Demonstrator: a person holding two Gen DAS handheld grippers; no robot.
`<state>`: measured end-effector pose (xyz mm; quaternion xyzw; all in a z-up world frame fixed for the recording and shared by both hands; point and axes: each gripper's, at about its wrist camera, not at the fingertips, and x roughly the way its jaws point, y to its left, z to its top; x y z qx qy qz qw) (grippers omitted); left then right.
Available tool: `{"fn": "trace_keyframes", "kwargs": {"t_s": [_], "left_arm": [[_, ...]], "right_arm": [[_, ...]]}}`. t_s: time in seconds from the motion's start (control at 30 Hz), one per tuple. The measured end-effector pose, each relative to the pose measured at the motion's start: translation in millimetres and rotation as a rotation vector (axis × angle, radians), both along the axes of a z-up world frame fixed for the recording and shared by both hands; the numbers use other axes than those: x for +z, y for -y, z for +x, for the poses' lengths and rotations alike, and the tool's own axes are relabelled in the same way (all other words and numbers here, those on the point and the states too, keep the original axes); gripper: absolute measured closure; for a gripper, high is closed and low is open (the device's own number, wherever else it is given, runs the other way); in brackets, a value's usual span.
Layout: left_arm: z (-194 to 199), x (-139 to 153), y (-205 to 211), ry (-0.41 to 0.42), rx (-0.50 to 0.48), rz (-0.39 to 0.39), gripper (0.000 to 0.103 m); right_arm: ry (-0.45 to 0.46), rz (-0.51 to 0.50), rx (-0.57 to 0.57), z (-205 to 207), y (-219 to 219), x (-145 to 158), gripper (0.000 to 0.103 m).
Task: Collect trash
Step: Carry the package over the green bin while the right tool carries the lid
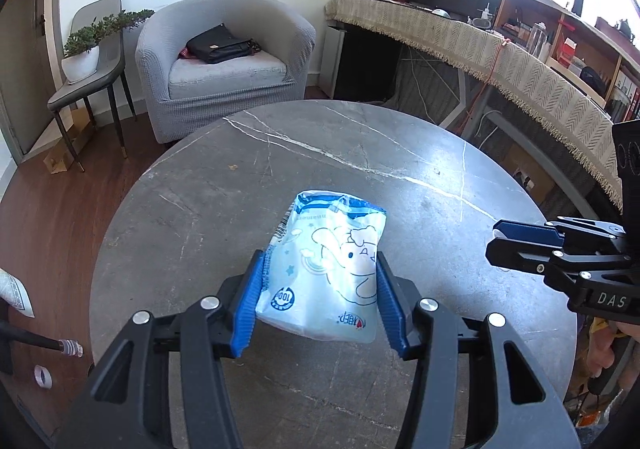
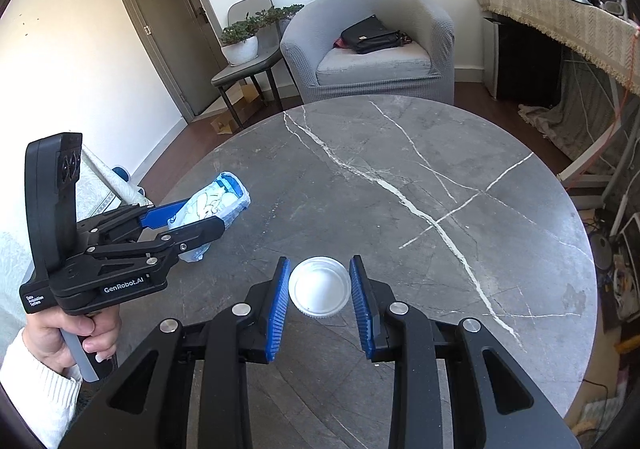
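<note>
The left gripper (image 1: 318, 303) clamps its blue pads on the light-blue wipes packet (image 1: 324, 269), held clear above the near left edge of the round marble table (image 2: 400, 177). The right gripper (image 2: 320, 303) pinches a white cap (image 2: 319, 287) over the near edge. Both grips look secure, so each piece should travel steadily to wherever trash is gathered, with the limp packet kept from sagging out.

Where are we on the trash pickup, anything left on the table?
Both pieces are in hand: the left gripper is shut on the blue wrapper, held above the table, and the right gripper is shut on the white lid. No other trash shows on the tabletop. Left: dropping both in a bin, which isn't in view.
</note>
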<state>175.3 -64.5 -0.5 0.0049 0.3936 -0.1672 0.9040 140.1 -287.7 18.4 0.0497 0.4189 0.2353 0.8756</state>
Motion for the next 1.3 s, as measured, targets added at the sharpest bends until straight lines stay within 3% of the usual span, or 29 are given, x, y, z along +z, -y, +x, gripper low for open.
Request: {"fn": "trace_keyframes", "kwargs": {"t_s": [0.57, 1.3], "left_arm": [[-25.7, 28.5, -63.4, 0.045, 0.088, 0.006, 0.048], [-64.5, 26.5, -175.9, 0.035, 0.266, 0.027, 0.048]], "right_arm": [[0.019, -0.003, 0.077, -2.1, -59.0, 7.3, 0.073], [0.032, -0.048, 0.232, -0.4, -171.7, 1.5, 0.073]]}}
